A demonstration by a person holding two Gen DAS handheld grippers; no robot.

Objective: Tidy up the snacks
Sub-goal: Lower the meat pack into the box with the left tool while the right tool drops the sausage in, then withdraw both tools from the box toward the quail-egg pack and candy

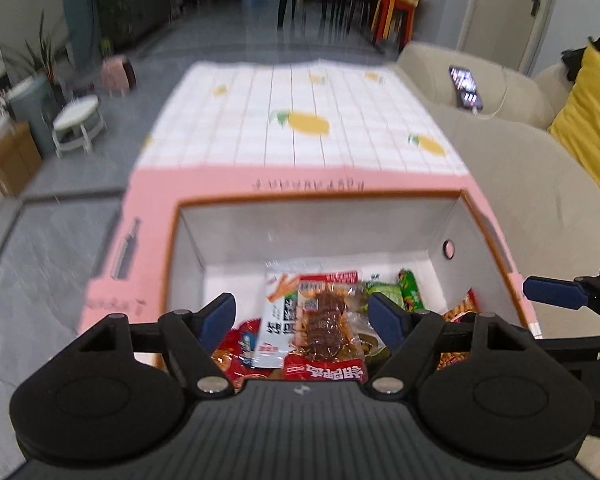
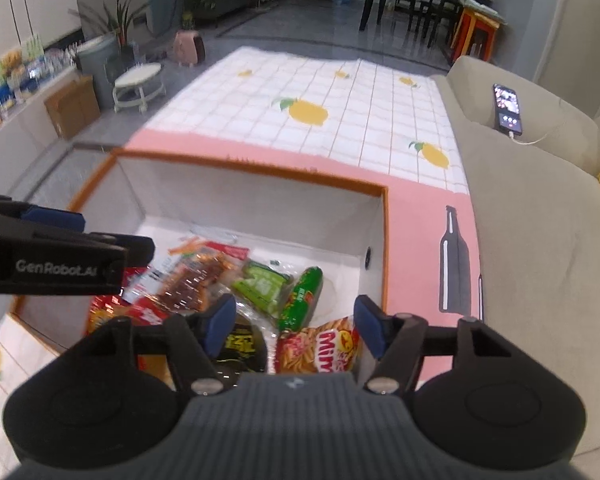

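Snack packets (image 2: 220, 292) lay heaped on the floor of the box (image 2: 260, 200), toward its near wall. They looked light, crinkly and slippery, best pinched by a sealed edge. Both the left gripper (image 1: 302, 316) and the right gripper (image 2: 290, 322) hung above them, tilted down, jaws apart and empty.

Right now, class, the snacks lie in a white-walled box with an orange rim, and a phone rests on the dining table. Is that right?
Not quite. The phone rests on the beige sofa, as the right wrist view shows. The snacks do lie in the orange-rimmed box.
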